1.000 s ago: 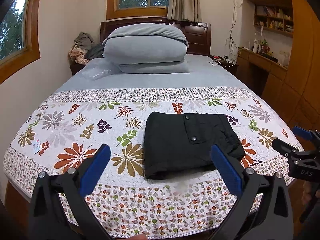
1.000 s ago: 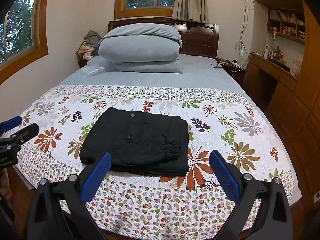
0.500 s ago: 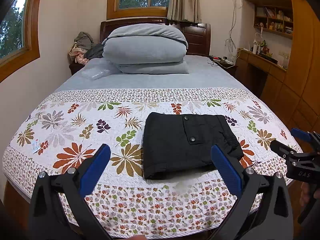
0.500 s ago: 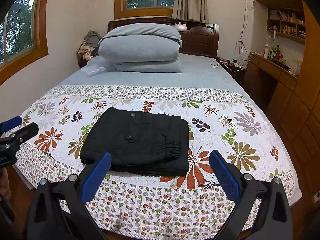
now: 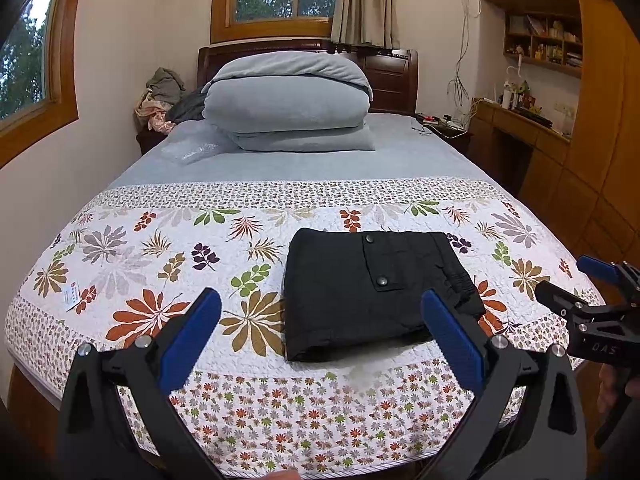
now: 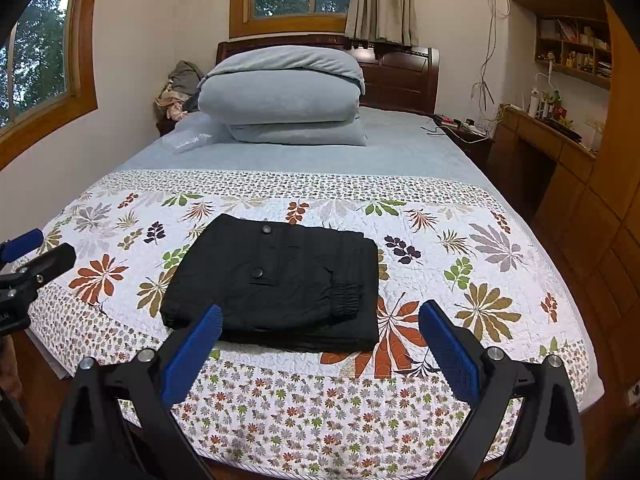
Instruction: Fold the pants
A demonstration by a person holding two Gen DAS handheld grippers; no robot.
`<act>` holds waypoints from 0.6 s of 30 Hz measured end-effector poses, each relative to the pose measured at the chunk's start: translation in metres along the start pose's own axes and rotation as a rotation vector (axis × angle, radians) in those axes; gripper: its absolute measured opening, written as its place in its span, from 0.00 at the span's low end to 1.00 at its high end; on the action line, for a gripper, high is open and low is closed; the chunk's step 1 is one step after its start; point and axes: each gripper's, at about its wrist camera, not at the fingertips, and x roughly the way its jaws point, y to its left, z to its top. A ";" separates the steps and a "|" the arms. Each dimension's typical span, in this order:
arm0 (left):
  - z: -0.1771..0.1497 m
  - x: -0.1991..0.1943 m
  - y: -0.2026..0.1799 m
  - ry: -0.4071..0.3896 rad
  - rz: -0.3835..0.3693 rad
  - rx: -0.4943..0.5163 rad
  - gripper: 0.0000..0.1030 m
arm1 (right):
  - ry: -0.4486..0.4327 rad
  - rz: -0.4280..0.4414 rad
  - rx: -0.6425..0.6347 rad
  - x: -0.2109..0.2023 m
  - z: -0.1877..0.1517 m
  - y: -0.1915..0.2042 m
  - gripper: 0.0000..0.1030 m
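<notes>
From the left wrist view, the left tool [image 5: 320,320] stands wide and empty, hanging off the foot of the bed [image 5: 280,432], and over the last second it has barely shifted, drawing back only a touch from the pants [image 5: 372,292]. The pants lie as a compact black rectangle on the floral quilt [image 5: 160,264], right of the bed's middle and near its foot edge, unchanged in shape; with neither tool touching them, the folding looks finished and the tools appear to be clear of the work. The right tool [image 5: 592,300] shows at the right edge, off the bed's corner. From the right wrist view, the right tool [image 6: 320,336] is likewise spread wide with nothing in it, just short of the near edge of the pants [image 6: 280,280], whose elastic cuff sits at the right side. Bare quilt [image 6: 460,248] lies open to right and left, and the stacked grey bedding [image 6: 280,96] is well away at the headboard, so there is ample room.
</notes>
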 end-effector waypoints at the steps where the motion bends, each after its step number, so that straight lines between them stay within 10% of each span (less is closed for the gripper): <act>1: 0.000 0.000 0.000 -0.002 -0.003 0.000 0.97 | 0.000 0.001 0.000 0.001 0.001 0.001 0.97; 18: -0.003 -0.018 -0.015 -0.086 0.043 0.069 0.98 | 0.000 0.001 -0.005 0.001 0.001 0.001 0.97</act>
